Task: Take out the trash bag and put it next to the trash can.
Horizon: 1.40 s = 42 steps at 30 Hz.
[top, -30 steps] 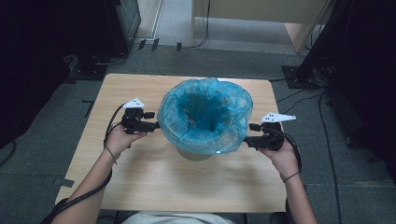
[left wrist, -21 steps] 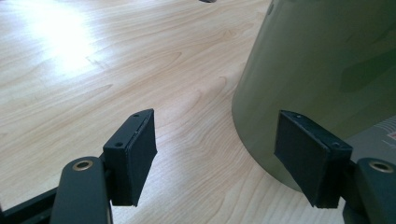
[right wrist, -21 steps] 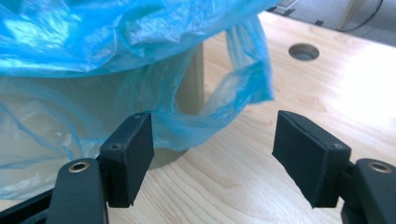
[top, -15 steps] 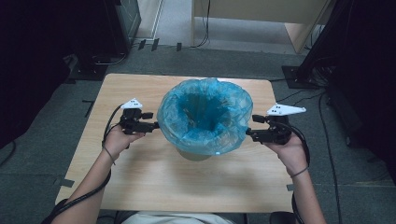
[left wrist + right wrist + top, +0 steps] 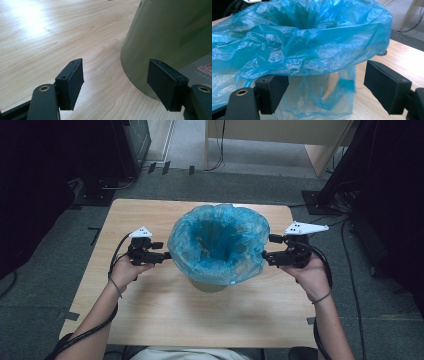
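Blue bag (image 5: pixel 218 245) hides most of the bin (image 5: pixel 165 37).

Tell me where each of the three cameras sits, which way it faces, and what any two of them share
High view: above the person's side, looking forward and down on the table; both forearms, left gripper, right gripper.
Left gripper view: on that gripper, low, facing the bin; its open jaws.
Right gripper view: on that gripper, facing the blue bag; its open jaws, a hanging fold between them.
Shared: the high view and the right gripper view both show the bag.
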### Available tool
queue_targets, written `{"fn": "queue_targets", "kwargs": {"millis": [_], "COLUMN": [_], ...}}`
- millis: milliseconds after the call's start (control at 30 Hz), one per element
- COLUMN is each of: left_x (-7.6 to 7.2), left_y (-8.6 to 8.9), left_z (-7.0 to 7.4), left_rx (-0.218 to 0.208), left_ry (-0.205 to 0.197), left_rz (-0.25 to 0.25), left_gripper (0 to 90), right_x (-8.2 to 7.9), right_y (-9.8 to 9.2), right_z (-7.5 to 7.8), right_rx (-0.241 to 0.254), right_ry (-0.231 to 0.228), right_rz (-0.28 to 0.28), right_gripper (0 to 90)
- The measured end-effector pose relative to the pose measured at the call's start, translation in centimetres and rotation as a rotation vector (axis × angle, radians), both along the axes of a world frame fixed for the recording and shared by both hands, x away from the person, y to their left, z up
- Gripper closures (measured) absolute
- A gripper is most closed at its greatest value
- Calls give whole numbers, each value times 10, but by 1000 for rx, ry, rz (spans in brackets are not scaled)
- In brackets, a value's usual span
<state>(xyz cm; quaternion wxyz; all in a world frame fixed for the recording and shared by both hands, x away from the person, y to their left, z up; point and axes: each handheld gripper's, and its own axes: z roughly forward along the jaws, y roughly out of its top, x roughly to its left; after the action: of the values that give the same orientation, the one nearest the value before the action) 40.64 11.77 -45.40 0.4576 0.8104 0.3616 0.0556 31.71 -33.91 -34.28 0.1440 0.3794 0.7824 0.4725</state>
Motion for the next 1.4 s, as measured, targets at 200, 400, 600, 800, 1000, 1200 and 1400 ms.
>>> {"fn": "queue_targets", "kwargs": {"millis": [200, 400, 600, 800, 1000, 1200, 1400], "left_x": [0, 0, 1, 1, -1, 0, 0], "left_y": [0, 1, 2, 4, 3, 7, 8], "left_z": [1, -1, -1, -2, 2, 1, 2], "left_rx": [-8, -7, -18, -18, -41, -38, -37], "left_ry": [2, 7, 7, 11, 5, 12, 4], "left_rz": [-4, 0, 8, 7, -3, 10, 12], "left_gripper": [289, 290, 293, 301, 304, 304, 304], "right_x": [3, 10, 18, 24, 27, 32, 37], "right_y": [12, 24, 34, 43, 53, 67, 87], "right_z": [7, 13, 17, 17, 21, 36, 53], "right_rx": [-56, -56, -30, -25, -41, -34, -42], "right_ry": [-43, -58, -62, -25, 0, -20, -47], "right_rz": [75, 107, 114, 123, 150, 157, 189], "right_gripper": [223, 419, 600, 767, 899, 900, 900]}}
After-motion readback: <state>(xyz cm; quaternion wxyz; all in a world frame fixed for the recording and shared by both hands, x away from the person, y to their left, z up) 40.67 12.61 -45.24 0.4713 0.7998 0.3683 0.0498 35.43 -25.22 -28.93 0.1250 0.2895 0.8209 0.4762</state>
